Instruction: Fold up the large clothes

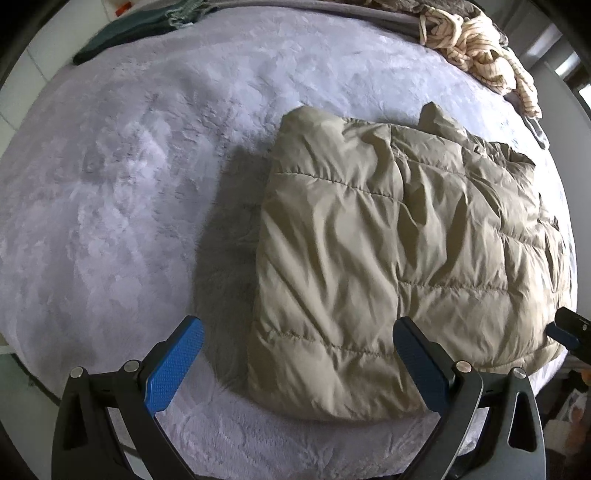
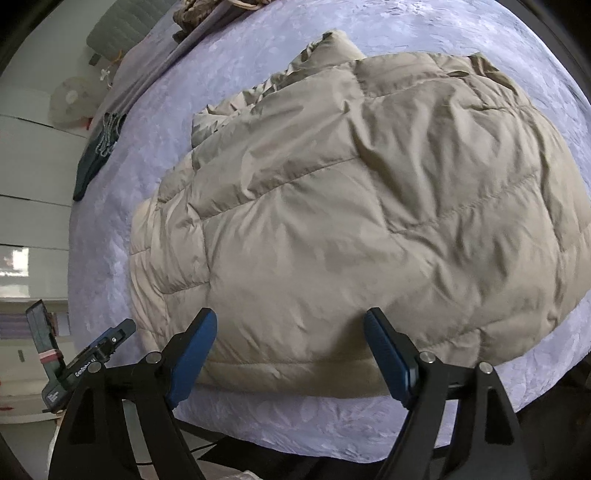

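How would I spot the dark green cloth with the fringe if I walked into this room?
Start at the big bed under the fuzzy lavender blanket, where the folded beige quilted puffer jacket lies. Look to the far edge, away from the cream striped bundle. The flat dark green fringed cloth lies there, the only dark item.

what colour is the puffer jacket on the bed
Beige-khaki, plain with quilted stitch lines; the puffer jacket shows best in the right wrist view.

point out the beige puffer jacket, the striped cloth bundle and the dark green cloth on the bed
beige puffer jacket (image 1: 388, 240), left wrist view, quilted middle panel
striped cloth bundle (image 1: 476, 48), left wrist view, middle of the crumpled heap
dark green cloth (image 2: 94, 155), right wrist view, its upper half
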Demonstrator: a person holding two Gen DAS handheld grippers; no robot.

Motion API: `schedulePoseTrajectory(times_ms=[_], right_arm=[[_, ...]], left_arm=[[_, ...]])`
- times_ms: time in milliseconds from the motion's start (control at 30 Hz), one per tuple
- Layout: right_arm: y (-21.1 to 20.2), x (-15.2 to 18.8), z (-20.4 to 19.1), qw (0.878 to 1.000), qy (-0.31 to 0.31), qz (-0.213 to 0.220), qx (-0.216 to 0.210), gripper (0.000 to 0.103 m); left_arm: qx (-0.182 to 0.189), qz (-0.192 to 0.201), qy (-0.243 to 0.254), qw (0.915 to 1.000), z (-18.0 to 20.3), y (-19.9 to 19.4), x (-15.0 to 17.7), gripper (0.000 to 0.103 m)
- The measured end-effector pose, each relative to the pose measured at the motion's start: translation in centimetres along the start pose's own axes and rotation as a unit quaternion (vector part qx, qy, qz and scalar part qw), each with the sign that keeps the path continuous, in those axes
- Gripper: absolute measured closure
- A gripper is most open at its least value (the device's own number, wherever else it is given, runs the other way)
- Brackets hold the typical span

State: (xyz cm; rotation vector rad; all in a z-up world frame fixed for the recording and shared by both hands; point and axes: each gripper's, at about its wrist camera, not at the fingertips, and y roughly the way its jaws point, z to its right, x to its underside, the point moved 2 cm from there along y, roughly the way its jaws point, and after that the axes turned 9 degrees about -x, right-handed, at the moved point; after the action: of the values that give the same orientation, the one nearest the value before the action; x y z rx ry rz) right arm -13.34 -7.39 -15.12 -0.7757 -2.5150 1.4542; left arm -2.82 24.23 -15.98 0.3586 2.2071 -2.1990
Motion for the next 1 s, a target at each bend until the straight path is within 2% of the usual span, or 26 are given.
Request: schedulePoseTrajectory(times_ms=[33,100,200,367,467,533,600,667,700,767,900,1000], right_arm=[[0.3,0.0,-0.3,1.0,-0.002,0.0,-0.001,0.0],[0.8,-0.1,-0.8,1.0,-0.007,0.006,-0.001,0.0],[2.1,-0.2,-1.4,1.0,-0.016,-0.009,0.006,0.0],[3.9,-0.5,-1.5,0.999,-0.013,-0.038,0.024,0.0],[4.4,-0.6,-1.3,0.999,-0.004,-0.042,0.026,0.0],[4.7,-0.7,-1.1,0.999,0.001,-0.043,0.026,0.0],[5.0,-0.8,-1.1,0.998,0.002,-0.046,0.03,0.0],[5.1,-0.9,-1.0,0.998,0.0,-0.048,0.034,0.0],[5.2,-1.0,-0.9,0.998,-0.002,-0.05,0.037,0.0],[5.4,-1.0,-0.9,0.998,-0.005,-0.052,0.04,0.0],[6.1,-1.2,-1.2,0.997,-0.003,-0.054,0.048,0.0],[6.4,-1.4,-1.4,0.997,-0.004,-0.053,0.053,0.0]], left_arm=[[0.002,-0.002,0.003,1.0,0.0,0.2,-0.1,0.001],[0.003,-0.004,0.007,1.0,0.1,0.5,-0.4,0.001],[0.021,-0.007,0.013,0.9997,0.0,1.0,-0.9,0.001],[0.101,0.013,0.029,0.9943,-2.1,1.5,-3.5,0.001],[0.179,-0.015,0.021,0.9836,-4.0,3.5,-5.1,0.001],[0.23,-0.049,0.011,0.9719,-4.9,5.6,-5.6,0.001],[0.258,-0.076,0.008,0.9632,-5.1,7.5,-5.8,0.001],[0.301,-0.105,0.001,0.9478,-4.7,9.3,-6.0,0.001],[0.33,-0.119,-0.008,0.9364,-4.4,10.2,-6.1,0.001],[0.362,-0.137,-0.021,0.9218,-3.2,11.5,-5.9,0.001],[0.385,-0.144,0.002,0.9114,-0.4,12.3,-6.3,0.001],[0.385,-0.161,0.048,0.9076,1.8,12.6,-6.1,0.001]])
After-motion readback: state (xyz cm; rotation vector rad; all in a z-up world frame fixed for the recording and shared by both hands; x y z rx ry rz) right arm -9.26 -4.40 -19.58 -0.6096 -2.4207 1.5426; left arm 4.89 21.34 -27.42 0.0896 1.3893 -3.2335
